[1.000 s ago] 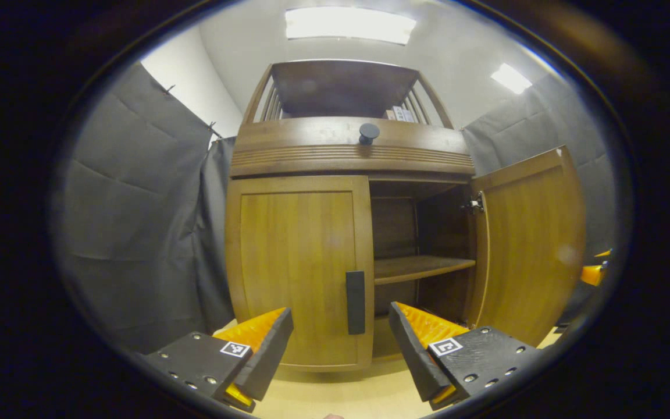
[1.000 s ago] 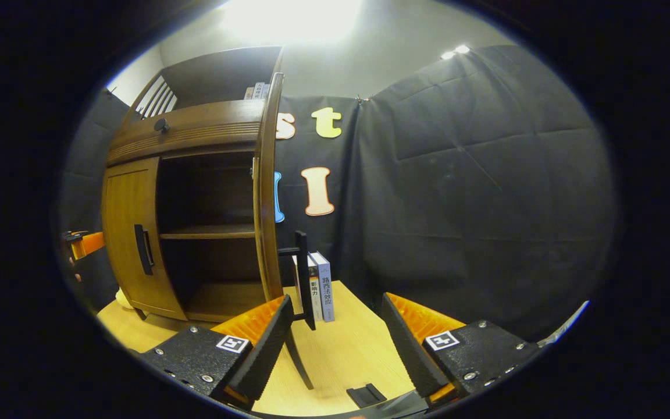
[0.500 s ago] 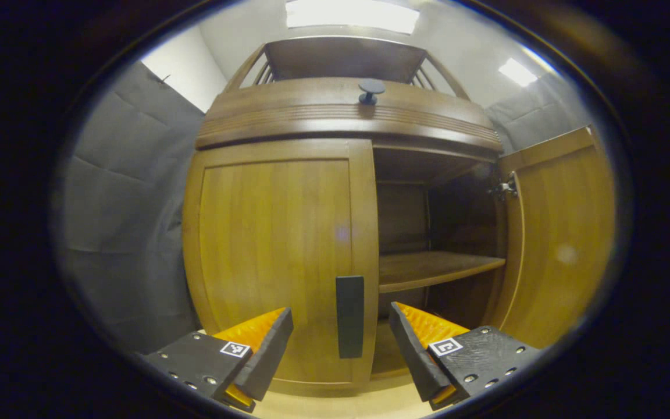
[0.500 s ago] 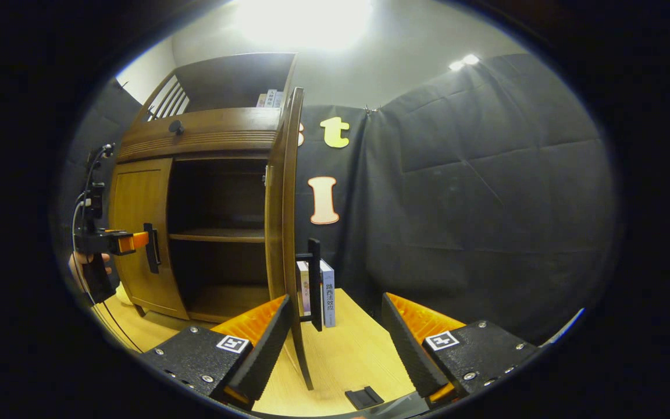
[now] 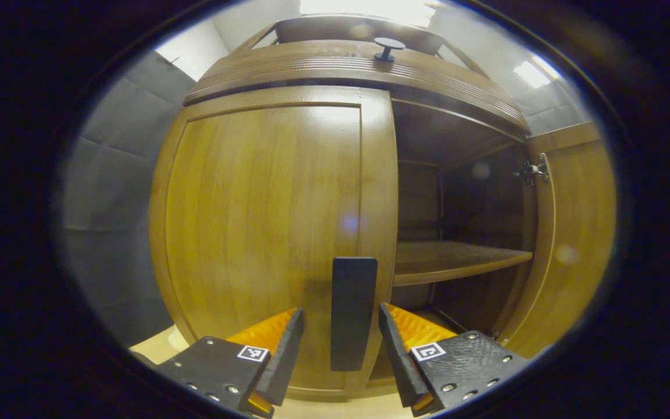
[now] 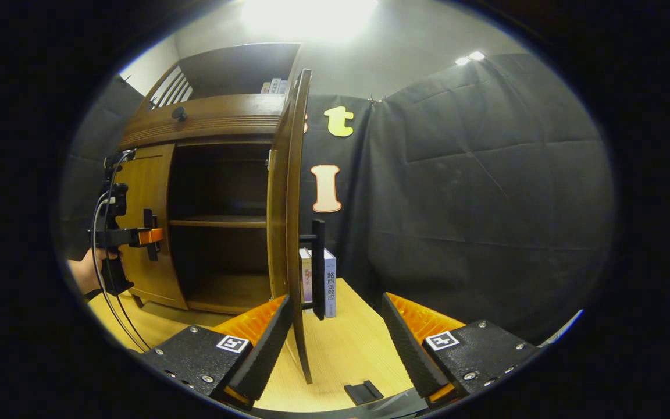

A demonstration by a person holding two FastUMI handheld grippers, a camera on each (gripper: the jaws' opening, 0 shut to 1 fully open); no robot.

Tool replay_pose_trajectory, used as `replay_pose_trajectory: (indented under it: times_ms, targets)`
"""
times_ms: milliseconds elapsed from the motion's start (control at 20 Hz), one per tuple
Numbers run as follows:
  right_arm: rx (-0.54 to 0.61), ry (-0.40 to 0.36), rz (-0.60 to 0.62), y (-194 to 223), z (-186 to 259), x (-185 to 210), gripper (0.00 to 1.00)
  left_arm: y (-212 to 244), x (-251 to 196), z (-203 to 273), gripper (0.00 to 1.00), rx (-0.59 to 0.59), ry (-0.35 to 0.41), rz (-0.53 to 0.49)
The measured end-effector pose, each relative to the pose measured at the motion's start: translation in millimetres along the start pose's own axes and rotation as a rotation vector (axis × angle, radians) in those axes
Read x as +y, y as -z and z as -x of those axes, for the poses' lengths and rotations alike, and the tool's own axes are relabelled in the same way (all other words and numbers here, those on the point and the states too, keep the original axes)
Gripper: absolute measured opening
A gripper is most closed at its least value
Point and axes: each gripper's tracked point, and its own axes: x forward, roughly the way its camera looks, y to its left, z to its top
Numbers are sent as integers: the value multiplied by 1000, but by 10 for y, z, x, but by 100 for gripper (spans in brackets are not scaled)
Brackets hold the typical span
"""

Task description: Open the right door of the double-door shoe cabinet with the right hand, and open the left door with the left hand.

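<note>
my left gripper (image 5: 339, 343) is spread around the left door's handle (image 5: 352, 311), not pinching | right gripper (image 6: 335, 329) hangs open off the swung-out right door (image 6: 288, 198) | cabinet (image 6: 195, 125) on a wood table (image 6: 346, 349), books (image 6: 323, 282) behind that door

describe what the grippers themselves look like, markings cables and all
Each gripper, left and right, has two wedge-shaped fingers with ribbed inner faces, mounted on dark textured blocks with round screw heads and a small square black-and-white tag. Seen from the right gripper view, the left one trails thin black cables.
</note>
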Motion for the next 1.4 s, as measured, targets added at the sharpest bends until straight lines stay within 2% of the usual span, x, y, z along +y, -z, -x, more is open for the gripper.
replay_pose_trajectory:
  times_ms: [50, 300, 450, 500, 750, 800, 850, 900, 950, 1400]
  targets:
    - [1, -7, 5, 4, 7, 17, 94, 14, 0, 13, 80, 0, 25, 9]
    - [-9, -31, -9, -8, 62, 91, 94, 41, -1, 6, 28, 50, 7, -33]
    - [-20, -36, -13, -15, 78, 107, 94, 23, 7, 73, 28, 73, 24, -28]
    - [-24, -41, -16, -31, 95, 120, 92, -5, 2, 98, 28, 74, 31, -23]
    - [-38, -71, -13, -91, 218, 234, 92, -104, 19, 259, 27, 73, 27, -23]
    - [-38, -77, -9, -94, 243, 251, 94, -122, 16, 290, 22, 71, 27, -22]
    - [-40, -84, -9, -102, 271, 272, 92, -129, 6, 329, 22, 69, 28, -17]
    - [-40, -92, -11, -97, 296, 312, 92, -134, 3, 358, 27, 69, 29, -13]
    - [-38, -99, -11, -95, 310, 338, 94, -142, 6, 396, 27, 68, 29, -9]
    - [-61, -113, -9, -195, 441, 435, 92, -144, 186, 796, 27, 58, 17, 9]
